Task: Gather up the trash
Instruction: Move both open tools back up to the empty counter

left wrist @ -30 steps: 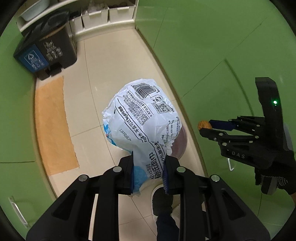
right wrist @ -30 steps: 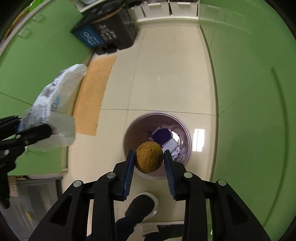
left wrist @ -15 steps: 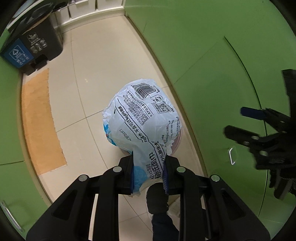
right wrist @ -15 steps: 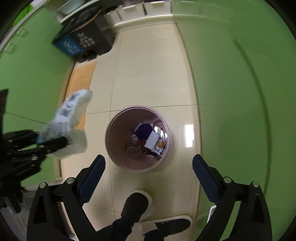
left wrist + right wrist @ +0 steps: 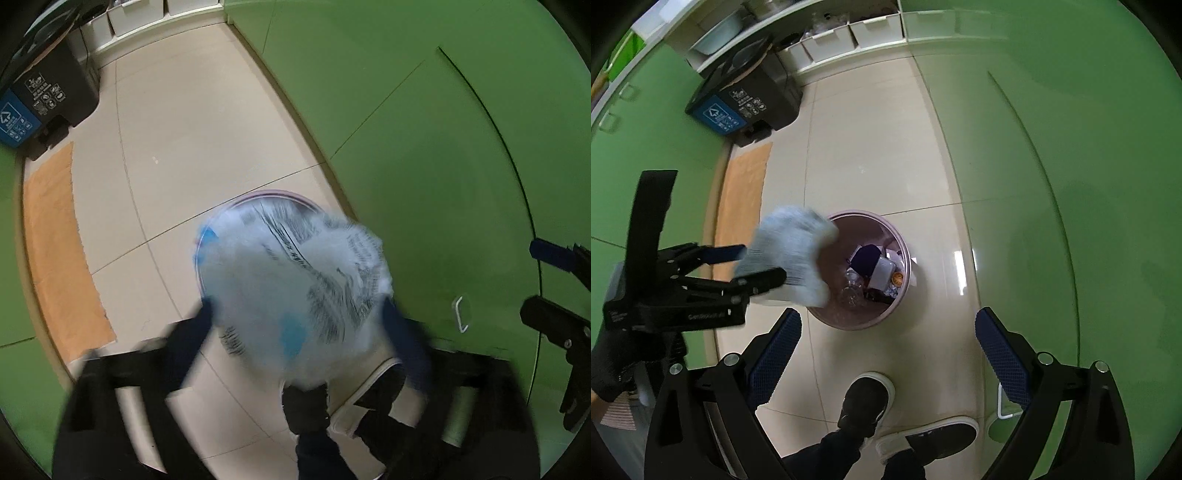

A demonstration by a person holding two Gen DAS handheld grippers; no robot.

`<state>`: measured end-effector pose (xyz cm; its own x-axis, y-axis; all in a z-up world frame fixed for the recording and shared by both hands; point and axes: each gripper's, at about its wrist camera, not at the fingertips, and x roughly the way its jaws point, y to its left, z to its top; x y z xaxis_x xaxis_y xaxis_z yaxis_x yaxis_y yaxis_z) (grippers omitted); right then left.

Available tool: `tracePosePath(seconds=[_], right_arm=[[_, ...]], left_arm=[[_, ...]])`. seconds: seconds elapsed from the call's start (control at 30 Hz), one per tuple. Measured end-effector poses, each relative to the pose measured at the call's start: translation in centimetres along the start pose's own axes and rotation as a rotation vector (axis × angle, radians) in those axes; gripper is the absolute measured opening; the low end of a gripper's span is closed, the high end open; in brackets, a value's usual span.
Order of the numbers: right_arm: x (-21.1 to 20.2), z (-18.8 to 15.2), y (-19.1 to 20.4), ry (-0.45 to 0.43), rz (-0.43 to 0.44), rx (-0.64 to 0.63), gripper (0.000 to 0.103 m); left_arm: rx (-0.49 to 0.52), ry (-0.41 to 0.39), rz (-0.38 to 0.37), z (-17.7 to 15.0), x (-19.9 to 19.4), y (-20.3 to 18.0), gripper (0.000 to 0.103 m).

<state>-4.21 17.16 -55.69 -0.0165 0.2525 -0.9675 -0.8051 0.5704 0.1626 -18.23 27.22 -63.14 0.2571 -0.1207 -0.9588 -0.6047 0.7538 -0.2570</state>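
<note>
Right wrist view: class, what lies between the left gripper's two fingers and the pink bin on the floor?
The crumpled white printed bag, blurred, hangs over the pink bin's near rim as the left gripper's jaws open around it; the right wrist view shows it.

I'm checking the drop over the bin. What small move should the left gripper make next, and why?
Probably hold briefly, then lift away. The left gripper is opening, the blurred plastic wrapper sits loose between its fingers above the pink bin, so it should fall in.
</note>
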Motion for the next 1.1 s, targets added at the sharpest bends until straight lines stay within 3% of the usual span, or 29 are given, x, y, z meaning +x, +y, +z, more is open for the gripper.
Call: tracePosePath(seconds=[0.3,0.5,0.7,0.83,1.1], right_arm=[[-2.0,-0.4,-0.4,-0.030,0.007,0.025,0.091],[-6.3,0.1,1.0,-0.047,0.028,0.022,0.091],[-14.7,1.1,4.0,-0.094,0.070,0.008,0.097],[-22.5,2.2,5.9,-0.159,0.081,0.009,0.097],[-36.9,3.4,5.4,-0.313,0.063,0.054,0.097]], left_arm=[[0.012,0.003,0.056,0.0,-1.4,-0.9,0.100],[0.019,-0.019,0.091,0.7,-6.7,-2.0,0.100],[0.051,-0.074,0.119,1.2,-16.3,-4.4,0.100],[0.084,-0.130,0.134,2.1,-24.3,-6.7,0.100],[0.185,-0.246,0.129,4.7,-38.1,-12.6,0.100]])
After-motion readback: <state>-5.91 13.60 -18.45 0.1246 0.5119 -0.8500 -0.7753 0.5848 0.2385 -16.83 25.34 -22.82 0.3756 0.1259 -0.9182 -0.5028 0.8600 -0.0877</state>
